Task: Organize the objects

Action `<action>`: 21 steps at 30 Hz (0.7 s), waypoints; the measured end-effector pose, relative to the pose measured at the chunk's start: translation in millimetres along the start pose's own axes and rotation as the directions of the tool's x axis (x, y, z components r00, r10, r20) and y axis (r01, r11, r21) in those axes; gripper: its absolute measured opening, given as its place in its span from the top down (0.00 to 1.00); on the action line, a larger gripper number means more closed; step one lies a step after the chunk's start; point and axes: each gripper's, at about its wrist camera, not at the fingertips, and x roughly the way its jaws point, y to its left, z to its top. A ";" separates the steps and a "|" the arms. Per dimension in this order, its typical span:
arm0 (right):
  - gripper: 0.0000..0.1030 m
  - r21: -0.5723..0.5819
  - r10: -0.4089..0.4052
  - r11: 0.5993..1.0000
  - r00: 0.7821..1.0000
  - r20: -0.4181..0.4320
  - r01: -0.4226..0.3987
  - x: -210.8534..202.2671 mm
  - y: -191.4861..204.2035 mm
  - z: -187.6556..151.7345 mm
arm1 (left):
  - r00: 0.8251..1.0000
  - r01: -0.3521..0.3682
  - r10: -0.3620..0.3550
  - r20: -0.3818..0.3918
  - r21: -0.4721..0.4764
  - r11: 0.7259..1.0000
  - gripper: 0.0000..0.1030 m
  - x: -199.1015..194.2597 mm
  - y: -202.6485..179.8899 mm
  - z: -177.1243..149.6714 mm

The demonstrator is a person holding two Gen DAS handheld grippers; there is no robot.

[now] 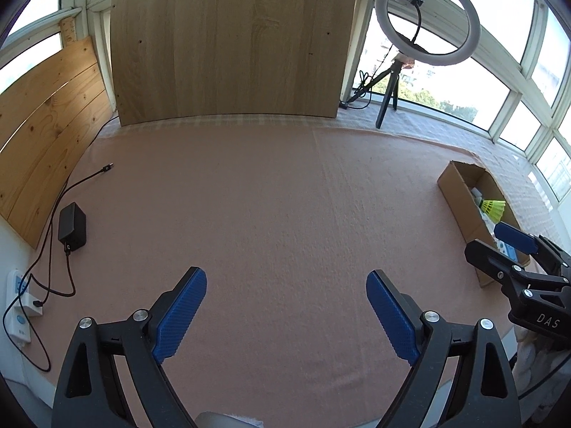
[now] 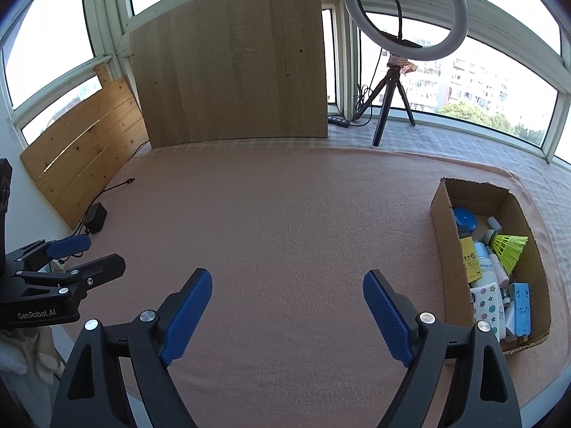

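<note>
Left wrist view: the left gripper (image 1: 286, 312) hangs over the bare pink cloth (image 1: 271, 207) that covers the desk, its blue-padded fingers (image 1: 180, 315) spread wide with nothing between them. At about 3 o'clock the right gripper (image 1: 499, 242) reaches in from the edge, just in front of the near end of the cardboard box (image 1: 460, 192); a yellow shuttlecock (image 1: 494, 208) shows inside the box. At 9 o'clock a black adapter (image 1: 72, 226) lies on the cloth, its cable running to a white power strip (image 1: 21, 296) at 8 o'clock. A large wooden board (image 1: 232, 42) stands upright at 12 o'clock, and a ring light (image 1: 428, 18) on a small tripod stands at 1 o'clock before the windows.

Right wrist view: the right gripper (image 2: 288, 315) is also held over empty cloth, its fingers (image 2: 187, 315) likewise wide apart and gripping nothing. The cardboard box (image 2: 440, 214) lies at 3 to 4 o'clock on the cloth, well filled: a blue round lid (image 2: 464, 218) at its far end, the yellow shuttlecock (image 2: 510, 249) on top of small white bottles (image 2: 487, 267), a yellow packet (image 2: 470, 260) against the left wall, a white case with coloured dots (image 2: 487, 303), and a light blue plastic piece (image 2: 521, 308) at the near end. The left gripper (image 2: 87, 253) shows at 9 o'clock, fingers apart, clear of the box.
</note>
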 end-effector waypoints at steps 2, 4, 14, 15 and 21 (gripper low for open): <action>0.18 0.002 -0.004 1.000 1.000 0.000 0.004 0.6 -1.0 0.1 | 1.000 0.001 -0.001 -0.001 -0.005 1.000 0.09 0.8 0.0 0.2; 0.18 0.006 -0.008 1.000 1.000 0.001 0.008 1.3 -2.2 0.7 | 1.000 0.004 -0.004 -0.004 -0.007 1.000 0.09 2.0 -0.5 0.8; 0.18 0.011 -0.019 1.000 1.000 -0.008 0.020 7.6 -3.5 3.1 | 1.000 0.000 0.000 -0.012 -0.005 1.000 0.06 9.3 -1.6 3.3; 0.18 0.011 -0.020 1.000 1.000 -0.009 0.020 8.2 -3.4 3.1 | 1.000 0.000 0.000 -0.014 -0.007 1.000 0.06 10.3 -1.4 3.3; 0.18 0.020 -0.023 1.000 0.999 -0.023 0.023 12.9 -4.4 1.7 | 0.999 0.001 -0.001 -0.033 -0.007 1.000 0.06 17.4 -1.1 2.2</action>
